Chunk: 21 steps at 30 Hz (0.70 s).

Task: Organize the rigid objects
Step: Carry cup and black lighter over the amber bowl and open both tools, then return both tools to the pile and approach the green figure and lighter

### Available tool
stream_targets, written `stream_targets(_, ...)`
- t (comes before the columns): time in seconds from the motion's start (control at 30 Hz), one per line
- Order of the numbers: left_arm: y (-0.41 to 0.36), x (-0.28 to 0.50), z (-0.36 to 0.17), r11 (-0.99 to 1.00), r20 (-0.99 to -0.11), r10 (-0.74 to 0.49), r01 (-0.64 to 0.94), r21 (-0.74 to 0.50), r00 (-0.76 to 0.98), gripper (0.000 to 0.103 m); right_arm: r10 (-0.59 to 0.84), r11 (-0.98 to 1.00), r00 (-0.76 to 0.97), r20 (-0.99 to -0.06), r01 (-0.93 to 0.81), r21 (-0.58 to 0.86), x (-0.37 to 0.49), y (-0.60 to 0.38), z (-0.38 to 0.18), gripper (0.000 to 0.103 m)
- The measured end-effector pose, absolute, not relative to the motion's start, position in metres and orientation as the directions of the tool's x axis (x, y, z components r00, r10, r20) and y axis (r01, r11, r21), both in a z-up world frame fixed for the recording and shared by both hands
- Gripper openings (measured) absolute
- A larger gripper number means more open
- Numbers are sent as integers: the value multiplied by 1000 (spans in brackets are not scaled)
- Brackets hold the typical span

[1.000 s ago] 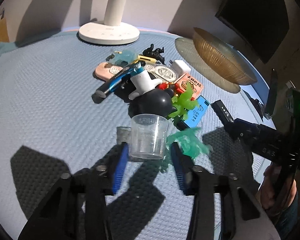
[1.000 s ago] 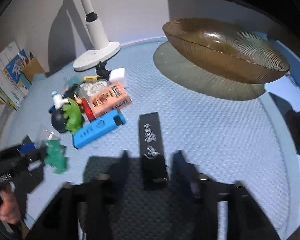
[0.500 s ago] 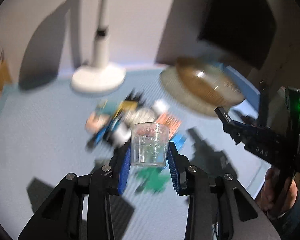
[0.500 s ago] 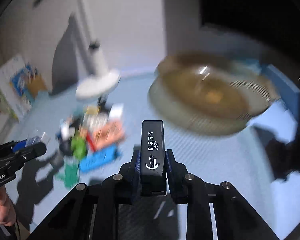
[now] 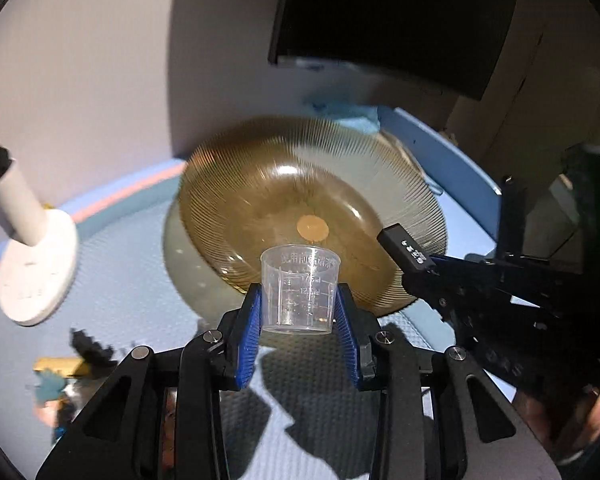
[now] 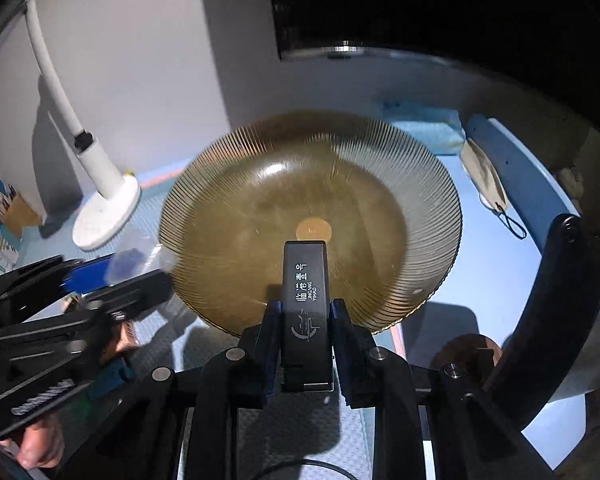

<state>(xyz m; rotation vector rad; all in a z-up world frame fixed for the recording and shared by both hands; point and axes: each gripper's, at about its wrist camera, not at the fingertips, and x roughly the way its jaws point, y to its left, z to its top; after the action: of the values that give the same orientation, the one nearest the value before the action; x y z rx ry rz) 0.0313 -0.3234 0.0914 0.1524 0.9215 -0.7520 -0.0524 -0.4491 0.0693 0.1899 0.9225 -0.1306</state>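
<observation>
A clear plastic measuring cup (image 5: 298, 290) stands upright between the blue pads of my left gripper (image 5: 298, 312), which is shut on it and holds it at the near rim of the amber ribbed glass bowl (image 5: 260, 200). My right gripper (image 6: 304, 320) is shut on a slim black box with white lettering (image 6: 305, 284), held over the near part of the same bowl (image 6: 240, 216). In the left wrist view the right gripper (image 5: 416, 270) comes in from the right with the black box (image 5: 406, 248) over the bowl's rim. The left gripper (image 6: 112, 280) shows at the left of the right wrist view.
A white lamp base (image 5: 36, 268) stands left of the bowl on the blue textured mat (image 5: 132, 264). Small toys and a yellow piece (image 5: 60, 372) lie at the lower left. A folded face mask (image 6: 486, 180) lies right of the bowl. A dark monitor (image 6: 440, 12) hangs behind.
Both grippers closed on their objects, lifted them off the mat and carried them to the amber bowl. The pile of small objects has slid out toward the lower left of view.
</observation>
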Motion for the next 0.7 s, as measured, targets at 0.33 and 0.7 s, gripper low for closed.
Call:
stream_targets(0.33,-288,31,114,775,-722,-538,592,-220,436,56,-68,959,664,-744,249,134,-71,-462,87,28)
stream_targets(0.7,-121,-13,153,874,-633,-474,415,-253,612,56,18,978,767,-641,120,171,-118,-396,136,54)
